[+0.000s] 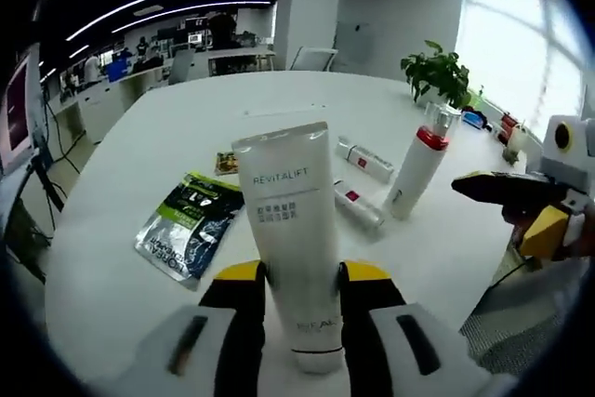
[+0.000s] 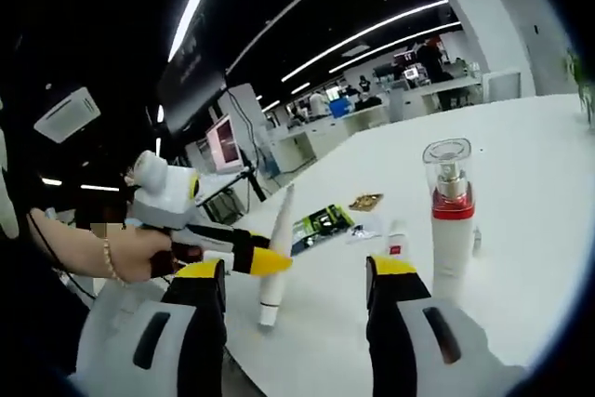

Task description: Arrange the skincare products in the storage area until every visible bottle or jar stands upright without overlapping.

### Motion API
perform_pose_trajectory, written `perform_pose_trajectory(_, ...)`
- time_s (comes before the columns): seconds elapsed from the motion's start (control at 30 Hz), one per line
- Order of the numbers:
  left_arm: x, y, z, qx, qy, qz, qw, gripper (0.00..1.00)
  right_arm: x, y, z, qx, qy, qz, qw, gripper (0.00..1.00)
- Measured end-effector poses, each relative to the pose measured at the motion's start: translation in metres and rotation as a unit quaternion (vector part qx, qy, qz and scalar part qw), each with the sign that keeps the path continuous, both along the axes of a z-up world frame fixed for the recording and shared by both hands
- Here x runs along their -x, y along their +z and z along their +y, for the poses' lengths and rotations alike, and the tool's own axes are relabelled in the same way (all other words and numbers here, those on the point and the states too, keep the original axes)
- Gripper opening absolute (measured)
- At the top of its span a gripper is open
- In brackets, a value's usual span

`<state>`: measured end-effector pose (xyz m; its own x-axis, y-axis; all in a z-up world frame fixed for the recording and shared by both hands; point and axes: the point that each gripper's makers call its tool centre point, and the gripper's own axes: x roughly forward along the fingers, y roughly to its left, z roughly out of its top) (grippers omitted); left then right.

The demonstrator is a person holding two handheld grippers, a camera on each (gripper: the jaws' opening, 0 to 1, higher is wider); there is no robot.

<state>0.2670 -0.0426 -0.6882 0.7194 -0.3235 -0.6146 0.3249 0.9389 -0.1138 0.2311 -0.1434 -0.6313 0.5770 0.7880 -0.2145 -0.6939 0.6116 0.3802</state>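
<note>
Here the left gripper [image 1: 302, 299] pinches a white squeeze tube [image 1: 290, 230] between its yellow-tipped jaws, gripping it low, just above the cap. The tube stands cap-down on the white table [image 1: 139, 258], its flat crimped end at twelve o'clock, with "REVITALIFT" printed across the upper part and small grey lettering beneath. In the right gripper view the same tube [image 2: 276, 258] shows edge-on, thin and tapering upward, with the left gripper [image 2: 256, 260] closed on it and a hand [image 2: 139, 253] holding that gripper.

At about two o'clock from the tube in the left gripper view stands a white pump bottle [image 1: 418, 166] with a red collar and clear cap, upright. Between tube and bottle lie two small white tubes [image 1: 358, 204] with red marks, flat on the table. At nine o'clock lies a green and black sachet [image 1: 189, 223].

The right gripper [image 2: 297, 295] has its jaws spread wide with nothing between them; the pump bottle [image 2: 451, 220] stands just beyond its right jaw. It enters the left gripper view at three o'clock [image 1: 521, 197].
</note>
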Motion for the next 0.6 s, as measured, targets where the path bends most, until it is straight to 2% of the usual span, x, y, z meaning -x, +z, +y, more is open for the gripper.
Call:
perform_pose_trajectory(0.17, 0.009, 0.001, -0.016, -0.008, -0.031, -0.006, 0.9995, 0.25, -0.004, 0.003, 0.019, -0.027, 0.003, 0.016, 0.9995, 0.58)
perform_pose_trajectory(0.27, 0.018, 0.007, -0.026, -0.014, -0.051, -0.013, 0.9985, 0.25, -0.008, 0.003, 0.024, -0.04, 0.001, 0.03, 0.9987, 0.56)
perform_pose_trajectory(0.37, 0.023, 0.014, -0.036, -0.021, -0.068, -0.024, 0.9972, 0.25, -0.007, 0.003, 0.032, -0.043, 0.017, 0.036, 0.9983, 0.56)
perform_pose_trajectory(0.47, 0.027, 0.021, -0.044, -0.03, -0.085, -0.036, 0.9953, 0.25, -0.006, 0.001, 0.041, -0.056, 0.018, 0.067, 0.996, 0.54)
perform_pose_trajectory(0.6, 0.029, 0.025, -0.05, -0.054, -0.115, -0.054, 0.9904, 0.25, -0.009, 0.0, 0.044, -0.083, 0.01, 0.102, 0.9913, 0.46)
